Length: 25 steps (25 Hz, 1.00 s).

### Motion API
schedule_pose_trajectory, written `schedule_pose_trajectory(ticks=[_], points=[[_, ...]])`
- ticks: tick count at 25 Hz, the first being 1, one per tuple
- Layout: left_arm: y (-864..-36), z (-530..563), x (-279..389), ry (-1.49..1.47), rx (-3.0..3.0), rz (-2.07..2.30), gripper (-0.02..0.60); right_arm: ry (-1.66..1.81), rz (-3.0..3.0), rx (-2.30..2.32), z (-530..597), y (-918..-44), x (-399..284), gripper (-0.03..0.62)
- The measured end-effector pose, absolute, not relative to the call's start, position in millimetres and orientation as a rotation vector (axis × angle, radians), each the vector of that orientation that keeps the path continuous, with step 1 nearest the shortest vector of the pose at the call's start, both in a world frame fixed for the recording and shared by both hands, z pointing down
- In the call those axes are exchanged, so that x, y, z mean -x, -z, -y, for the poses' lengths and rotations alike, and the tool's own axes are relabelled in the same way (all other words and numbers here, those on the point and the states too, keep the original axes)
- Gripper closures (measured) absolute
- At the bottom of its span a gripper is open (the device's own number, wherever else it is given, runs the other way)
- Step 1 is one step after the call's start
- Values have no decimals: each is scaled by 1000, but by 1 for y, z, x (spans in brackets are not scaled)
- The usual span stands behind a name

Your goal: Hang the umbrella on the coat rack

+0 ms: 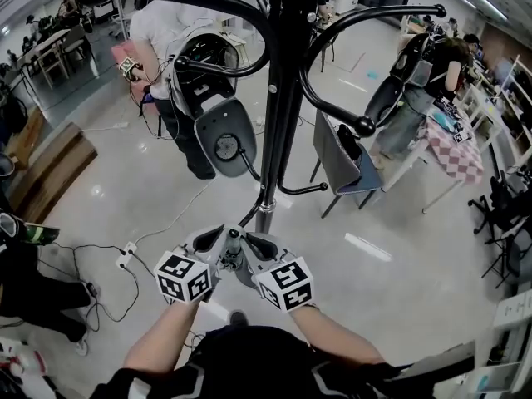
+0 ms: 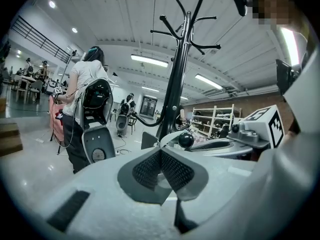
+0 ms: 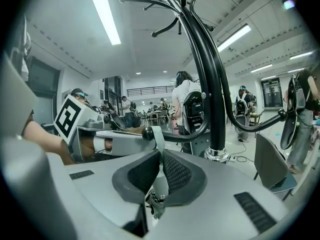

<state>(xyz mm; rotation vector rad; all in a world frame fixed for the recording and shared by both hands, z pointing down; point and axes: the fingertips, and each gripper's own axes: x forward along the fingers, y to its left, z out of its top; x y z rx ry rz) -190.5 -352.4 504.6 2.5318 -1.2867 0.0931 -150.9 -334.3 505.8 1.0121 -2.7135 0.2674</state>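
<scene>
Right gripper view: tool [image 3: 161,159] pinches umbrella strap [image 3: 158,140] touching hook's ball tip [image 3: 148,133].

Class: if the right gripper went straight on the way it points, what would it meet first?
Most likely the ball tip of a low hook on the coat rack, just ahead of the right gripper, whose jaws pinch a pale strap running up to it. Depth is hard to judge.

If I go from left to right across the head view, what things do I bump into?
brown wooden steps → person in a white shirt → coat rack pole → grey chair → checkered table
</scene>
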Motion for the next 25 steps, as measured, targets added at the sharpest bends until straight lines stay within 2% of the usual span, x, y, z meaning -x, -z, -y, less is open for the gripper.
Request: schedule_pose_trajectory(ticks=[25], points=[[-525, 373, 164, -149, -2627, 1134, 572, -331, 2623, -1148, 359, -522, 127, 576]])
